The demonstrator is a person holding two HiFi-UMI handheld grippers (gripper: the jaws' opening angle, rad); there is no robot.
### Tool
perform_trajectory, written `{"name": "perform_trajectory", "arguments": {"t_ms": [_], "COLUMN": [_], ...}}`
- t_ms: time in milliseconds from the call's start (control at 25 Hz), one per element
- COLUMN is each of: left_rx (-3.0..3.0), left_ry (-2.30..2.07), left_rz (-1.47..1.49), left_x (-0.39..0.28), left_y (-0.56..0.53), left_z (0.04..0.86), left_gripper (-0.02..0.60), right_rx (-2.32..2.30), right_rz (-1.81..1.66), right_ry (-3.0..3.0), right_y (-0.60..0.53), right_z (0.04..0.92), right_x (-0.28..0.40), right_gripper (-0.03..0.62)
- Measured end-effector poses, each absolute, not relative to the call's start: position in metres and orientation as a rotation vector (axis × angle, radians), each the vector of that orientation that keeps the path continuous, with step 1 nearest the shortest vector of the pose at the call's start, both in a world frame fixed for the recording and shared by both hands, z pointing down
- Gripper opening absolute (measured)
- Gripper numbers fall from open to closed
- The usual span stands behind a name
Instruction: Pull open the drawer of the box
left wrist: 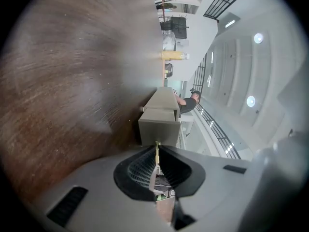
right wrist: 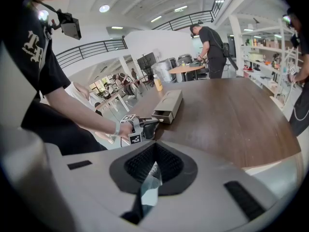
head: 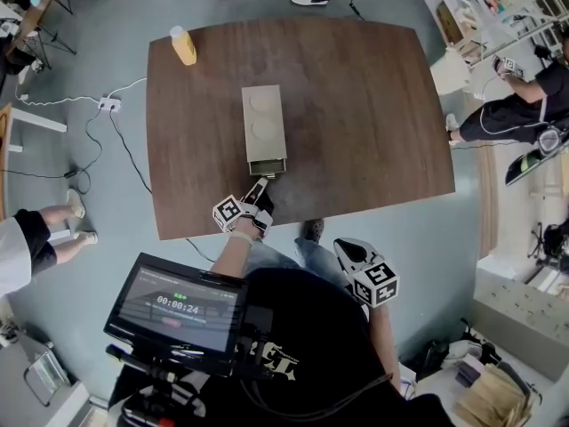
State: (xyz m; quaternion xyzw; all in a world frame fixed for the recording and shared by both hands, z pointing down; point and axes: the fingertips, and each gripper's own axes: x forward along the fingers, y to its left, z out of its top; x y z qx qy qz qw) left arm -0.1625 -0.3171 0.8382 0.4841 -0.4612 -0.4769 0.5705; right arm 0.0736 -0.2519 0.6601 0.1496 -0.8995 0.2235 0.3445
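Head view: the box (head: 263, 123) lies mid-table (head: 373, 105), its drawer (head: 267, 165) slightly out toward the near edge, where the left gripper (head: 261, 187) reaches it.

Left gripper view: the jaws pinch the drawer's thin yellowish tab (left wrist: 157, 150).

Right gripper view: the right gripper (right wrist: 153, 152) is off the table's near edge, jaws together and empty, the box well ahead.

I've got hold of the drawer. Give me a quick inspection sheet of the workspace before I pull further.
Surface: wooden table, carrying only two things.
Job's things: box lies mid-table; its drawer is slightly out at the near end.
Clutter: yellow bottle near the far left corner, apart from the box.
Grippers: left gripper shut on the thin pull tab at the drawer front; right gripper shut, empty, held off the table's near edge.
Cables: power strip and cords on the floor to the left; nothing seen on the table.
Surroundings: a bystander at the right.
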Motion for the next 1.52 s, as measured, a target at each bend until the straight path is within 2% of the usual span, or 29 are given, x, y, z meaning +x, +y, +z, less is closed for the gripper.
{"name": "perform_trajectory", "arguments": {"t_ms": [1520], "left_rx": [1.107], "left_ry": [-1.109], "left_rz": [-1.082], "left_x": [-0.122], "left_y": [-0.254], "left_z": [0.844], "left_gripper": [0.028], "right_rx": [0.116], "right_rz": [0.537], "right_ry": [-2.331], "right_y": [-0.250], "right_z": [0.674], "right_x": [0.041], "right_gripper": [-0.012]}}
